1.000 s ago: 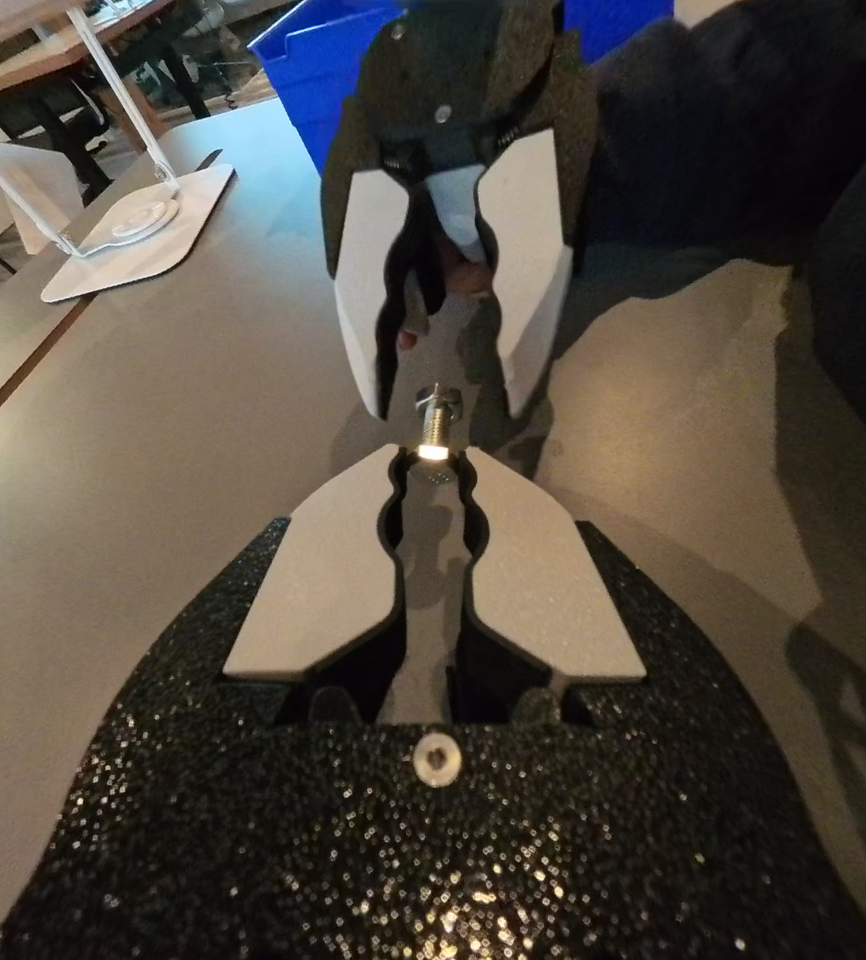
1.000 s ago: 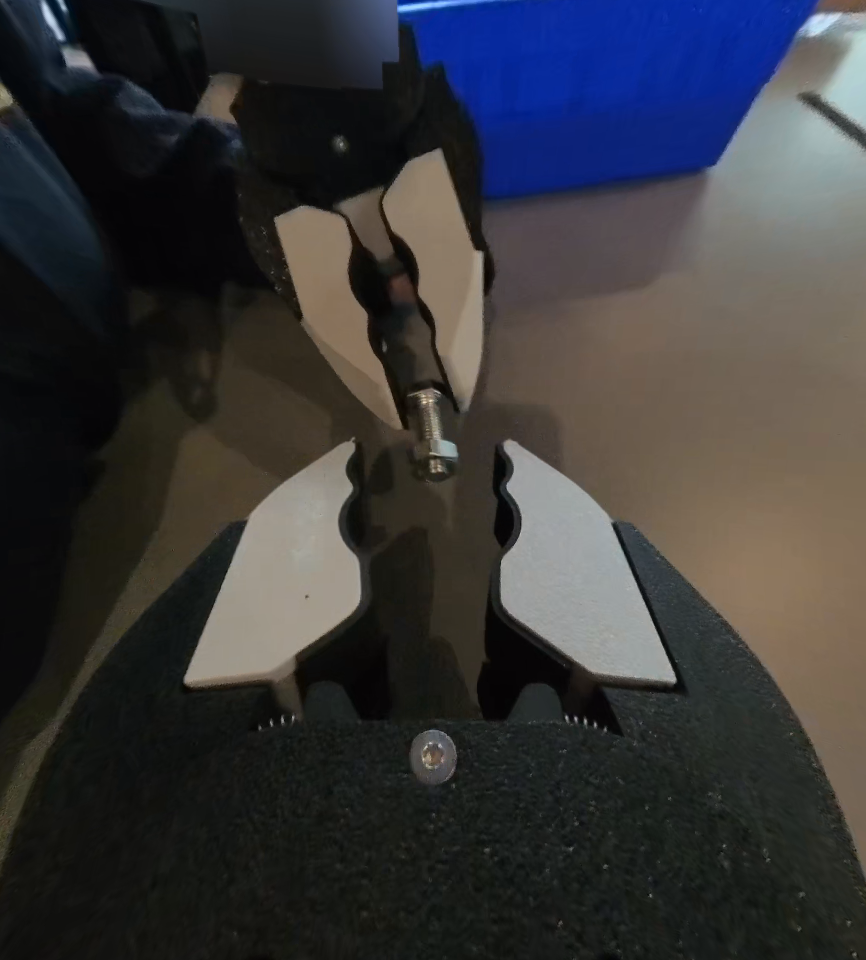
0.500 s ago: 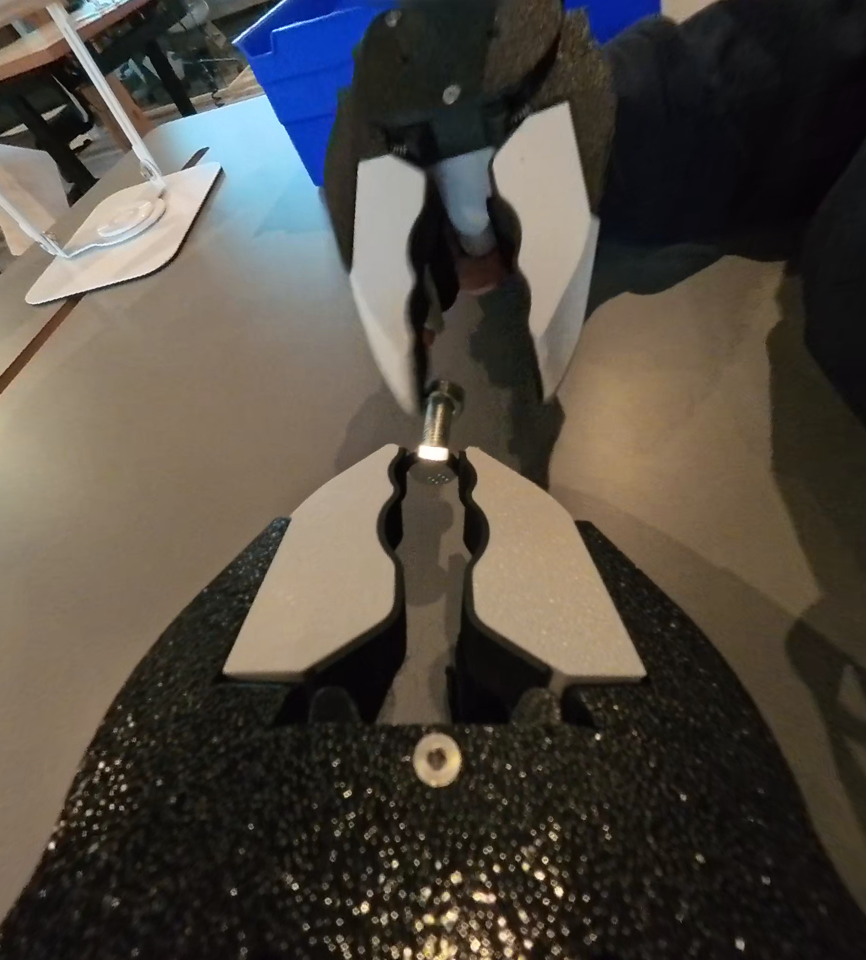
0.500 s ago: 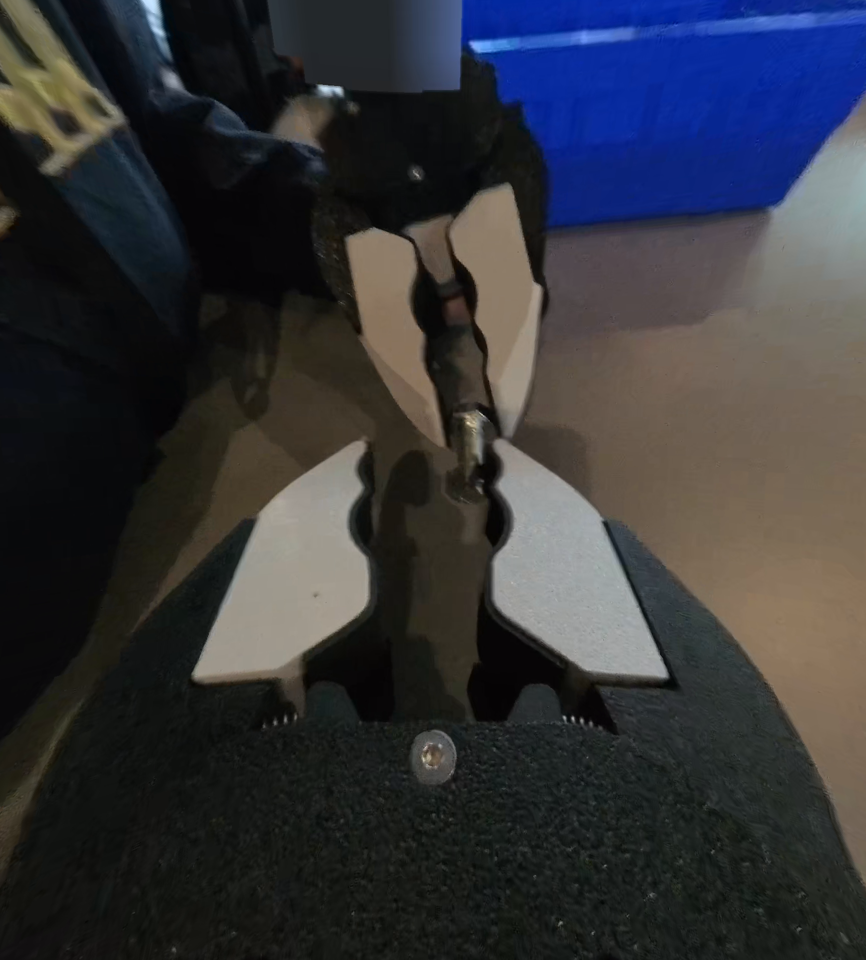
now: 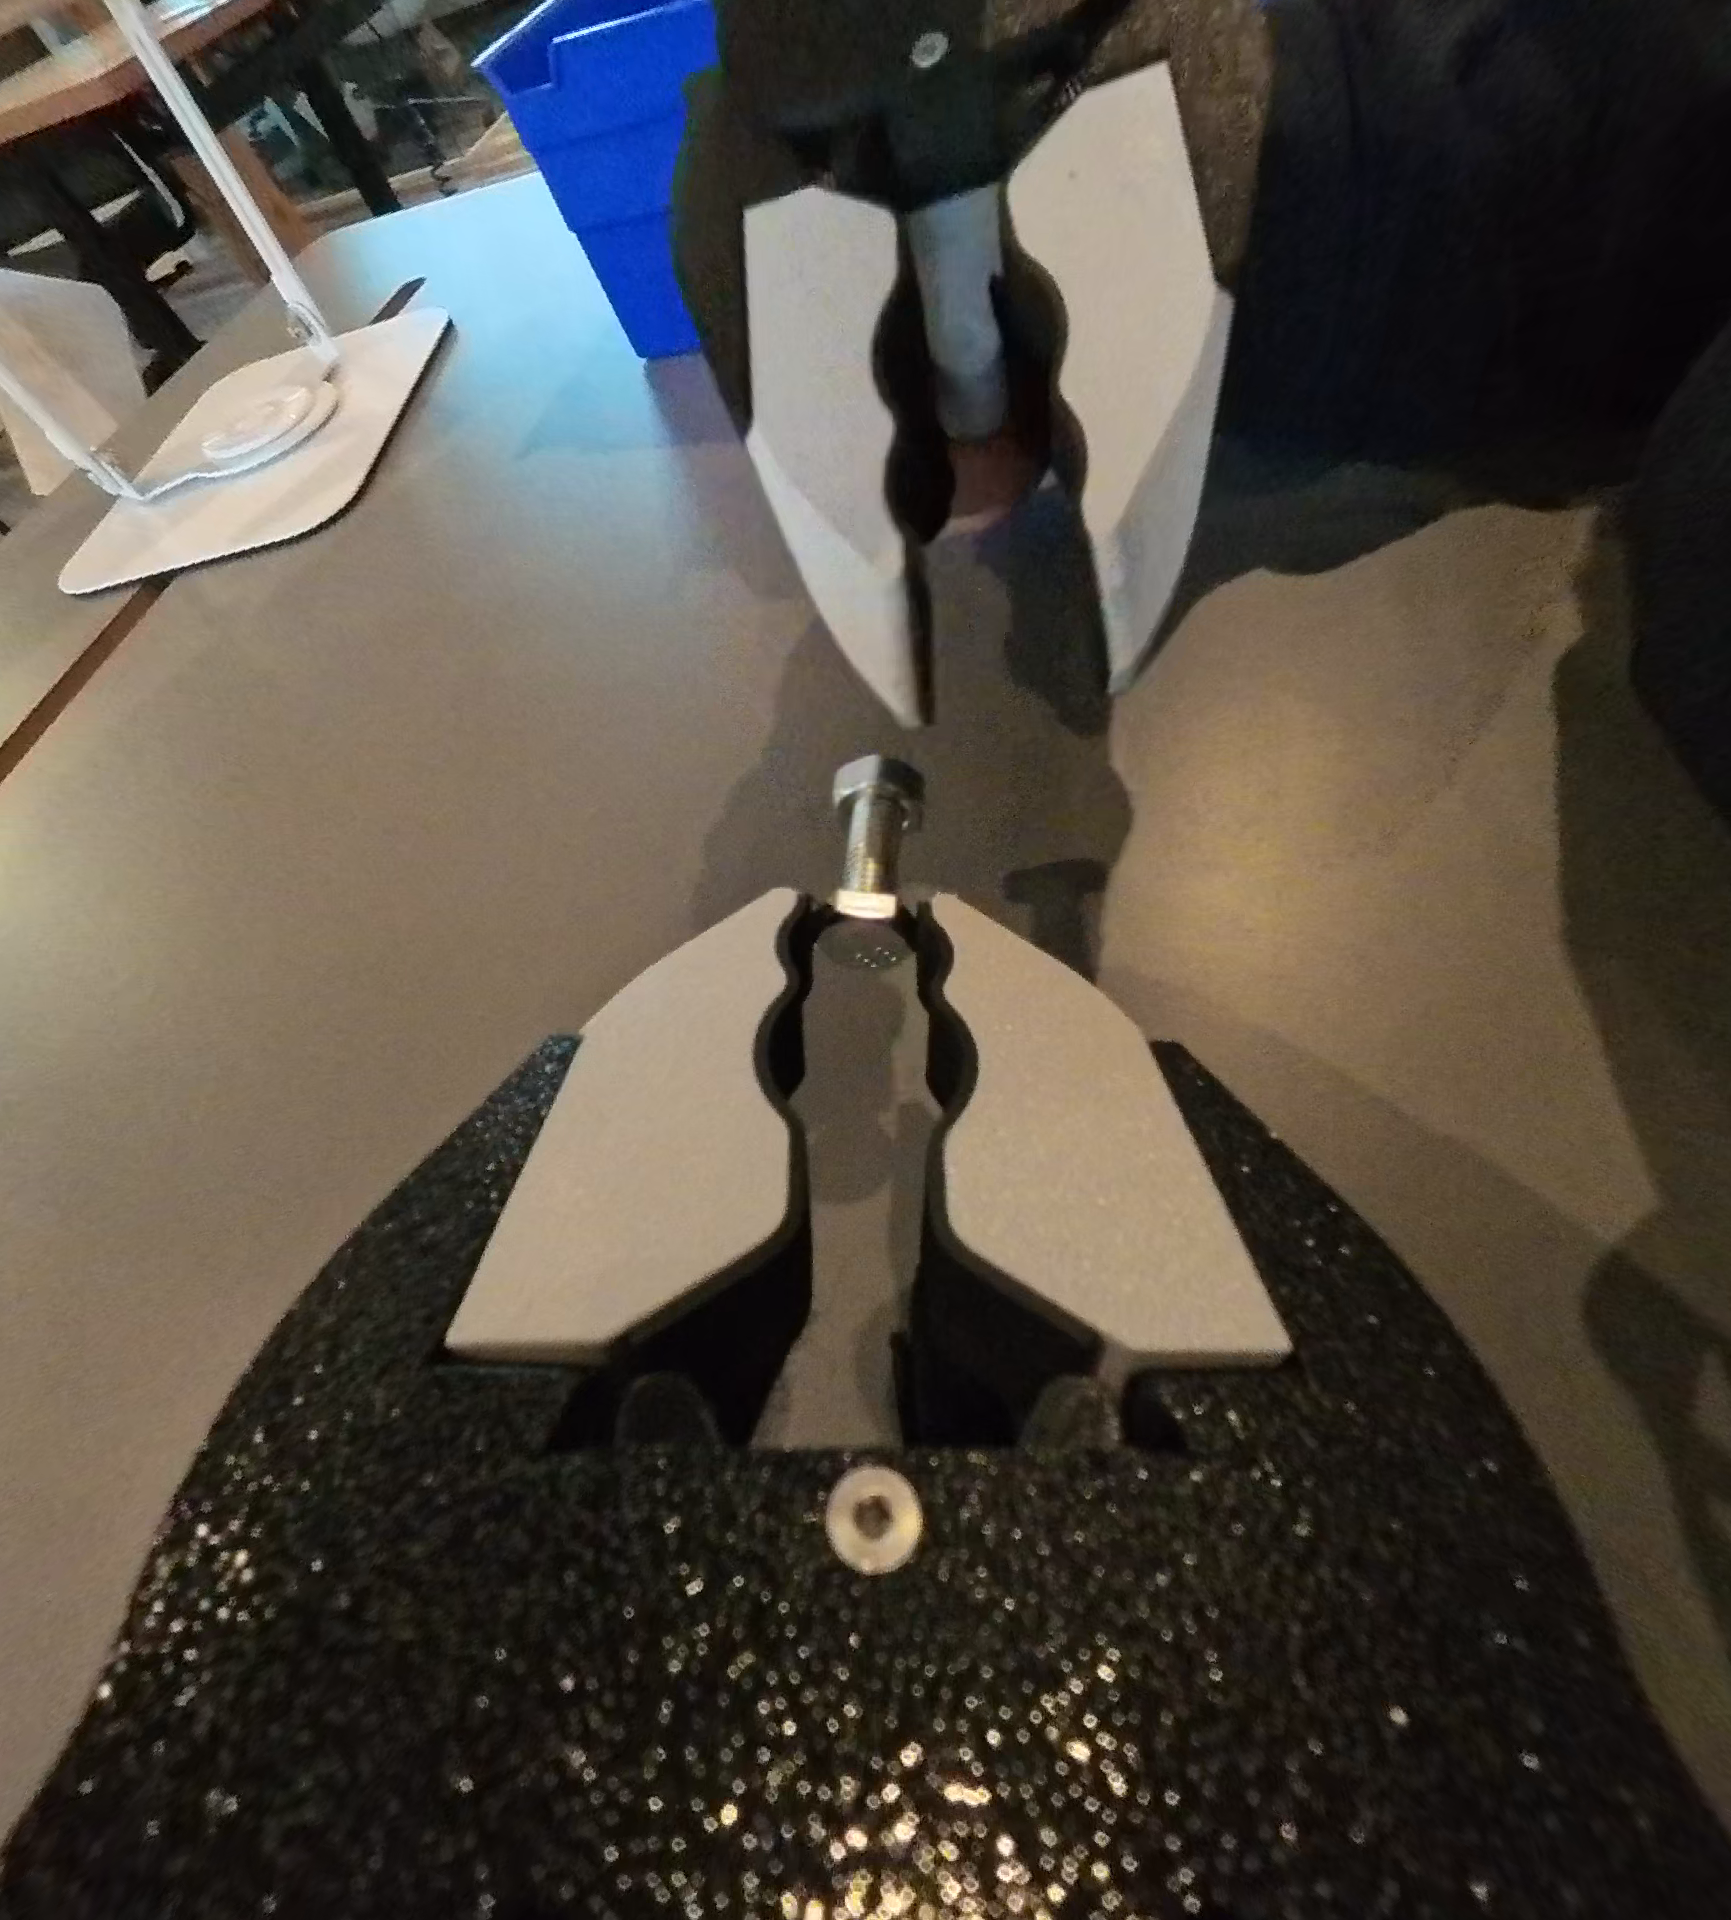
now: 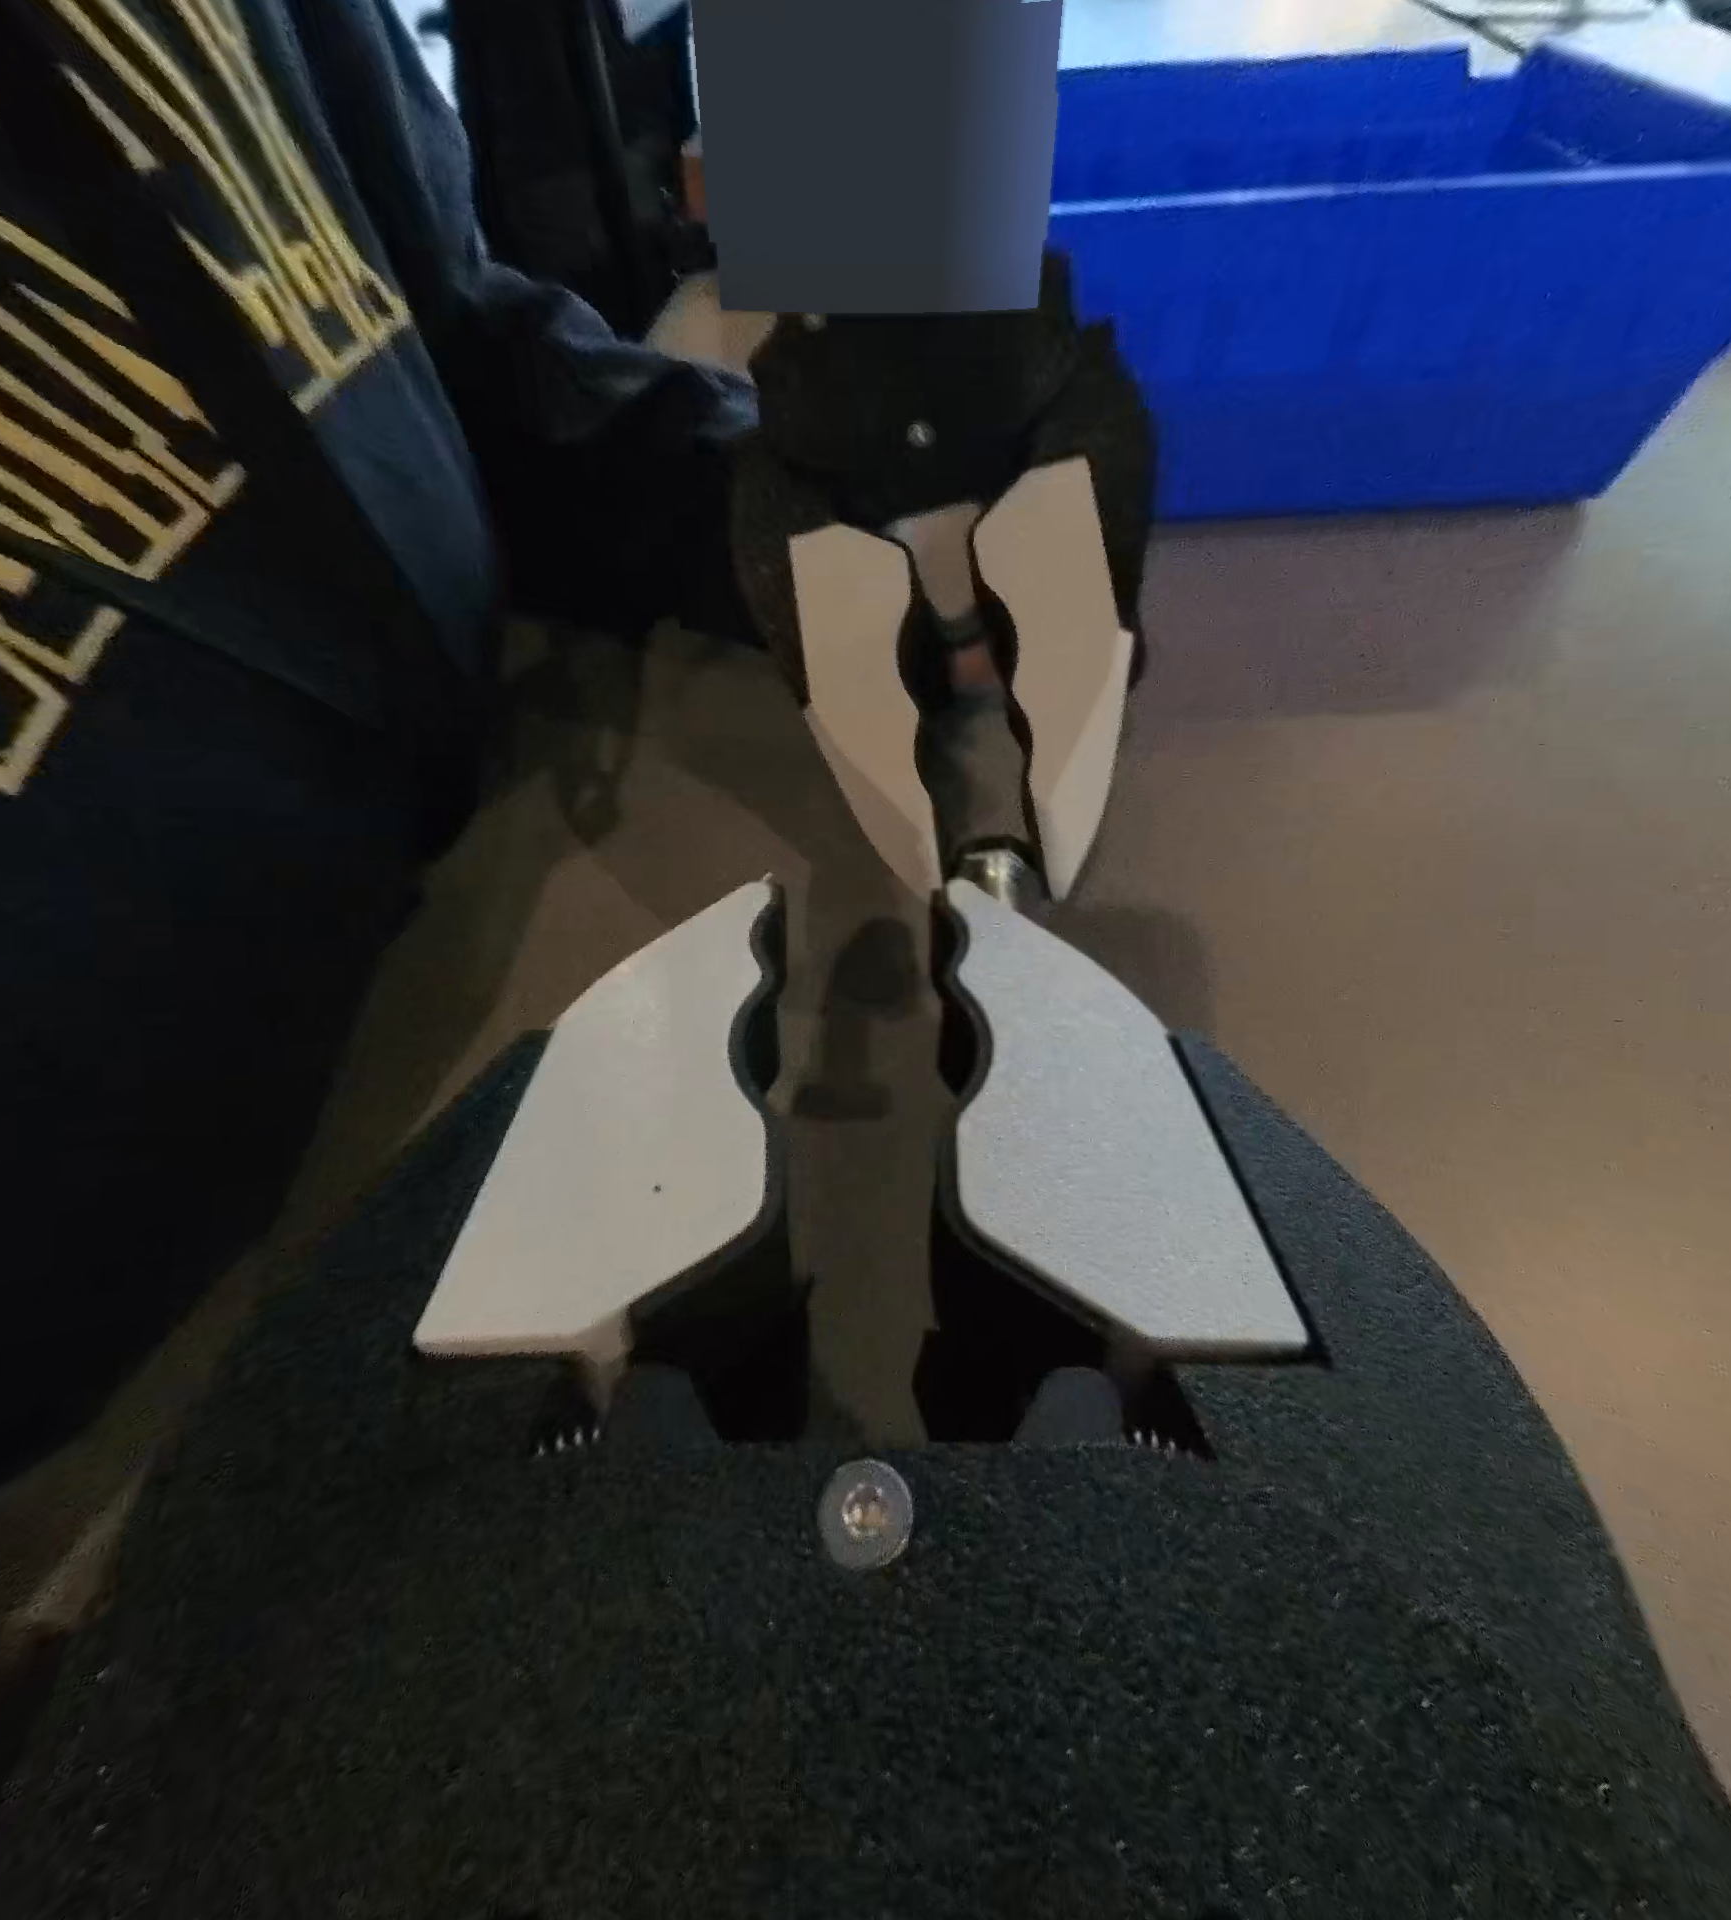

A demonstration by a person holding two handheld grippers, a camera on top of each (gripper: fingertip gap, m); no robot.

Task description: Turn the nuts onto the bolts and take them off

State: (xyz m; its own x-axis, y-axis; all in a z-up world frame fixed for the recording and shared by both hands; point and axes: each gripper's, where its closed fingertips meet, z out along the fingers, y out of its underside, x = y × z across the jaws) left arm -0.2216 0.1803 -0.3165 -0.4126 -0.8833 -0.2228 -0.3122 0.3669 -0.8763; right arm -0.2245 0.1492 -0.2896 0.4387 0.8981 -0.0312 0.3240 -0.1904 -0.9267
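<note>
My left gripper is shut on the head of a silver bolt, which points away from it over the grey table. A hex nut sits on the bolt's far end. My right gripper faces it from beyond, open and empty, with its tips a short way past the nut and not touching it. In the right wrist view my right gripper has its jaws apart with only table between them. The left gripper shows just beyond, and the nut peeks past my right fingertip.
A blue bin stands at the back of the table and also shows in the right wrist view. A white stand base with clear posts sits at the far left. A person's dark clothing fills the side. The tips of one gripper are about 5 cm away from the tips of the other.
My right gripper has pulled back off the nut and narrowed its jaws. In the right wrist view the bolt has slid from between the jaws to the right. The left gripper still holds the bolt.
</note>
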